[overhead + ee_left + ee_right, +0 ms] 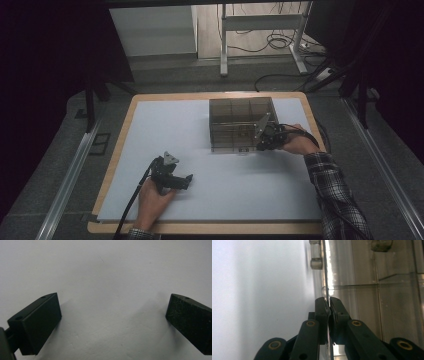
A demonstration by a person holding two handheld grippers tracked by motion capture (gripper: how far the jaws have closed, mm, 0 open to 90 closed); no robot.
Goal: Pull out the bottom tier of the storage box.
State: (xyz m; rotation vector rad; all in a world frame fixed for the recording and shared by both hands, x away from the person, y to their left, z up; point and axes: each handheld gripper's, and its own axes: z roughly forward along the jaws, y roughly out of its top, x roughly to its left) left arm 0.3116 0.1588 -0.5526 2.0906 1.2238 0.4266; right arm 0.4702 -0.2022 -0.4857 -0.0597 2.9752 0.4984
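One clear divided box stands on the white table, right of centre toward the far edge. The right gripper has its jaws pinched tight on the box's near-right wall. The left gripper rests near-left, well apart, jaws spread wide and holding nothing.

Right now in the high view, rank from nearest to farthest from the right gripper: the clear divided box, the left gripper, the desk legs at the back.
1. clear divided box: clamped by the right gripper.
2. left gripper: lower left, on the mat.
3. desk legs: far back, on the floor.
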